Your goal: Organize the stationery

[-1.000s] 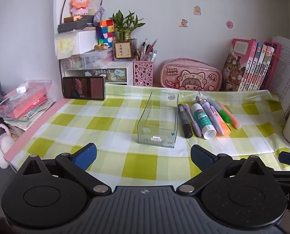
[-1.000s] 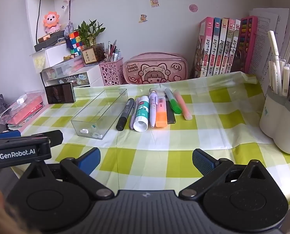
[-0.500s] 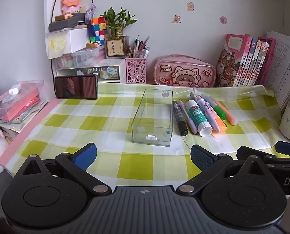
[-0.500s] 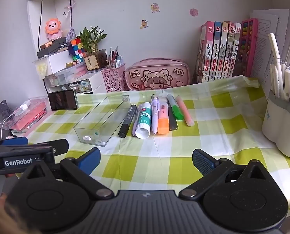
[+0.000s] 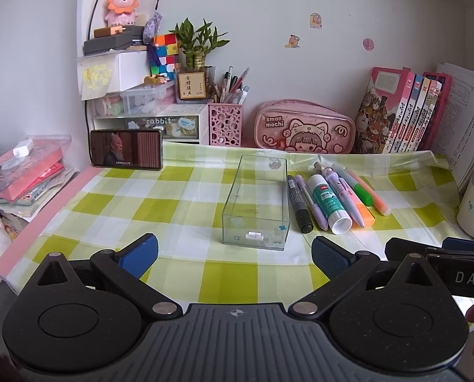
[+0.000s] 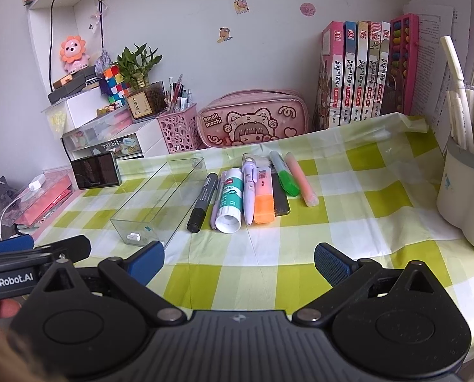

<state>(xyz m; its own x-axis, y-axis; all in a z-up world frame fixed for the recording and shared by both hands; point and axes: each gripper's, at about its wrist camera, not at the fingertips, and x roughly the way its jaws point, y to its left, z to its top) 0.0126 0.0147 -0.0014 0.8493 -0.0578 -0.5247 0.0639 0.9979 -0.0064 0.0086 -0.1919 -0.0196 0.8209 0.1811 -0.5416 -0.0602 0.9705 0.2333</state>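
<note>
Both claws are easing in toward the bench; stationery is looming larger than a second ago, nothing gripped yet. Left claw (image 5: 233, 250) is hanging with jaws apart, lined up just short of the clear plastic box (image 5: 256, 203), which is sitting empty. Beside it, the row is lying untouched: black marker (image 6: 202, 202), glue stick (image 6: 230, 205), purple pen (image 6: 249, 191), orange highlighter (image 6: 264, 203), green highlighter (image 6: 286, 178). Right claw (image 6: 238, 262) is also gaping, empty. Likely first pick is coming up.

Left tool (image 5: 233, 254) and right tool (image 6: 238, 259) hover side by side, spread wide.
</note>
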